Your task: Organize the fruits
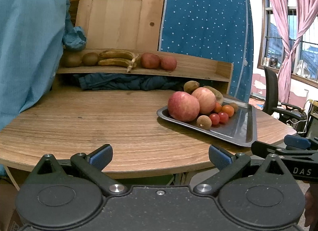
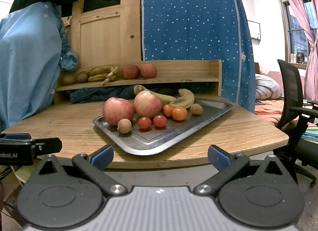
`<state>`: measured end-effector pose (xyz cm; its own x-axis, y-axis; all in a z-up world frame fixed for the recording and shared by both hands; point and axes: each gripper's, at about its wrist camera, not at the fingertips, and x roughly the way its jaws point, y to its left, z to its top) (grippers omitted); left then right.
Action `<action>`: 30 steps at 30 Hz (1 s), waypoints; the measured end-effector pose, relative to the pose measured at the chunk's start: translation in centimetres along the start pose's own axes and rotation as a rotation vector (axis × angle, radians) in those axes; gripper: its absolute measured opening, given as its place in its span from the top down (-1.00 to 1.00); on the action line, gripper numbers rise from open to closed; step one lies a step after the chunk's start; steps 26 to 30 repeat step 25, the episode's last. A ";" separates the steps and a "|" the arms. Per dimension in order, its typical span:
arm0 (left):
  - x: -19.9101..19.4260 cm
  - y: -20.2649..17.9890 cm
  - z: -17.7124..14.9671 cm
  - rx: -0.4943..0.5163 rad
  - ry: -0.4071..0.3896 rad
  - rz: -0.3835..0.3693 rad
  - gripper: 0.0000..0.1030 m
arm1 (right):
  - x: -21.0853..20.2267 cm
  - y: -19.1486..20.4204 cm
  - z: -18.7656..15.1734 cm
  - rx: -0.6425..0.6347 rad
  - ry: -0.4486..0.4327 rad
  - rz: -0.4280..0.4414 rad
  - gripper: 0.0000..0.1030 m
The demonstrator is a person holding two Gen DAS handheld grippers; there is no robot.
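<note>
A dark metal tray [image 2: 198, 119] [image 1: 242, 123] on the wooden table holds two apples [image 2: 118, 111] [image 1: 183, 106], two bananas [image 2: 183, 97], several small tomatoes [image 2: 144, 123] [image 1: 223, 117] and brown round fruits [image 2: 124, 125] [image 1: 204, 122]. On the wooden shelf [image 2: 178, 71] [image 1: 190, 67] behind lie two kiwis [image 1: 90, 58], two bananas [image 1: 116, 57] [image 2: 101, 73] and two apples [image 1: 150, 60] [image 2: 130, 71]. My left gripper [image 1: 160, 156] is open, empty, at the table's front edge. My right gripper [image 2: 160, 156] is open, empty, just before the tray.
A person's light blue sleeve [image 1: 29, 42] [image 2: 27, 61] fills the left side. Dark blue cloth [image 1: 123, 83] lies under the shelf. A blue dotted fabric wardrobe [image 2: 190, 16] stands behind. An office chair [image 2: 294, 99] is at the right.
</note>
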<state>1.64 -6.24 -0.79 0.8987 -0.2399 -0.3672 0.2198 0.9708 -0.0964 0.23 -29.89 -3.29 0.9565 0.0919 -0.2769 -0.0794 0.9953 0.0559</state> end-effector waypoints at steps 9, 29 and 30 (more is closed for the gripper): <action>0.1 0.0 0.2 0.000 0.005 -0.033 -0.99 | -0.1 0.2 0.0 -0.007 -0.002 0.002 -1.00; 0.0 0.1 0.3 -0.011 0.008 -0.035 -0.99 | -0.2 0.4 0.0 -0.007 -0.001 0.003 -1.00; 0.0 0.1 0.3 -0.011 0.008 -0.035 -0.99 | -0.2 0.4 0.0 -0.007 -0.001 0.003 -1.00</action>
